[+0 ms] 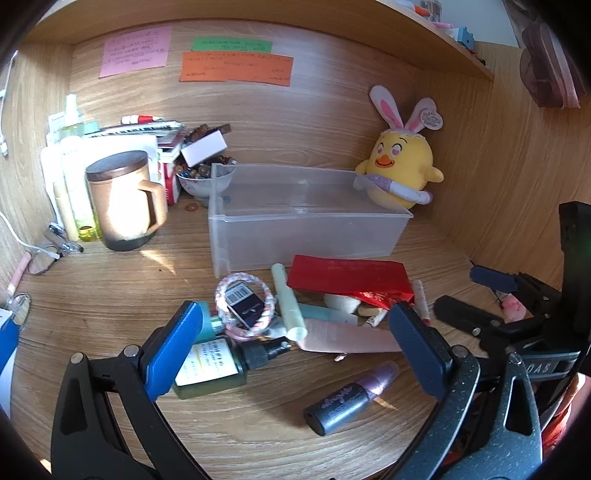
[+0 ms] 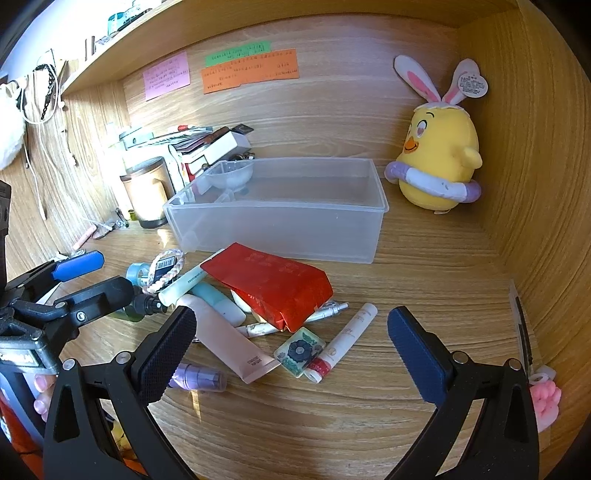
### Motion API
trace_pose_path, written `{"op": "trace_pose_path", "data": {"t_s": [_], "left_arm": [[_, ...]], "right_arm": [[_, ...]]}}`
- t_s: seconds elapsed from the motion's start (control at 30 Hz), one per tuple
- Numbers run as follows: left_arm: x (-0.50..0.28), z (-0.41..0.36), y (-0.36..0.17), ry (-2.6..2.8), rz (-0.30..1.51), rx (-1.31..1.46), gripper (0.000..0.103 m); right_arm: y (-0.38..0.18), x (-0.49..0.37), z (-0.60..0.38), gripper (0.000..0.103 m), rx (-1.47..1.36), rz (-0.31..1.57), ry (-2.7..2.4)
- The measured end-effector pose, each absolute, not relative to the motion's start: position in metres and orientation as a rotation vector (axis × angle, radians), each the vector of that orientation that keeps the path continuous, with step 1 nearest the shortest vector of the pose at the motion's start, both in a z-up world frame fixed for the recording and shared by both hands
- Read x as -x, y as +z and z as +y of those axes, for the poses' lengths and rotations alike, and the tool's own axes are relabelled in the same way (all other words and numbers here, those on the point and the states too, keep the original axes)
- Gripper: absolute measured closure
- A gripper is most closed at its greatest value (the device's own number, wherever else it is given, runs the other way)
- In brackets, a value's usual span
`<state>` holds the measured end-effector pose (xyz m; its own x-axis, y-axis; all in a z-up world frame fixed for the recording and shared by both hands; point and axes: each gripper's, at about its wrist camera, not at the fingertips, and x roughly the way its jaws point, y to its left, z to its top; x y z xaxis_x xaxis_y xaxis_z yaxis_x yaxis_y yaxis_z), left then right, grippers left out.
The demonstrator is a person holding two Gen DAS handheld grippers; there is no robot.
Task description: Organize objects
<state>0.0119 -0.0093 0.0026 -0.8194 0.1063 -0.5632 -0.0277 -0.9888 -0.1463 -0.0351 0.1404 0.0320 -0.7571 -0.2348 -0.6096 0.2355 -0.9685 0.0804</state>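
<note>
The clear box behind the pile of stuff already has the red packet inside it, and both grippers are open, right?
Not quite. The clear box looks empty; the red packet lies on the desk in front of it, on the pile, as the right wrist view shows. The rest holds: the left gripper and right gripper are both open.

Sunlit wood desk [image 2: 332, 424] w/ shelf [image 1: 424, 33] above

Tube pile [image 2: 258, 317] before the bin [image 2: 280, 210] (plush [image 2: 439, 155] behind, right)
</note>
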Motion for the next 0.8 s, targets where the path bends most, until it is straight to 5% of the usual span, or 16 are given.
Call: {"op": "trace_pose_path", "data": {"t_s": [0.27,0.4,0.8], "left_arm": [[-0.015,-0.031,-0.002,3.001,-0.155,0.967,0.0],[-0.012,-0.038,-0.012,3.001,-0.106,1.051,0.017],[-0.006,-0.059,-0.043,2.96,-0.18,1.209,0.017]], "right_arm": [[0.031,0.04,0.163,0.011,-0.975,-0.076,-2.769],[0.024,0.045,0.177,0.019,-1.023,-0.13,-2.776],[-0.009,0.062,0.189,0.04,-1.195,-0.205,-2.733]]}}
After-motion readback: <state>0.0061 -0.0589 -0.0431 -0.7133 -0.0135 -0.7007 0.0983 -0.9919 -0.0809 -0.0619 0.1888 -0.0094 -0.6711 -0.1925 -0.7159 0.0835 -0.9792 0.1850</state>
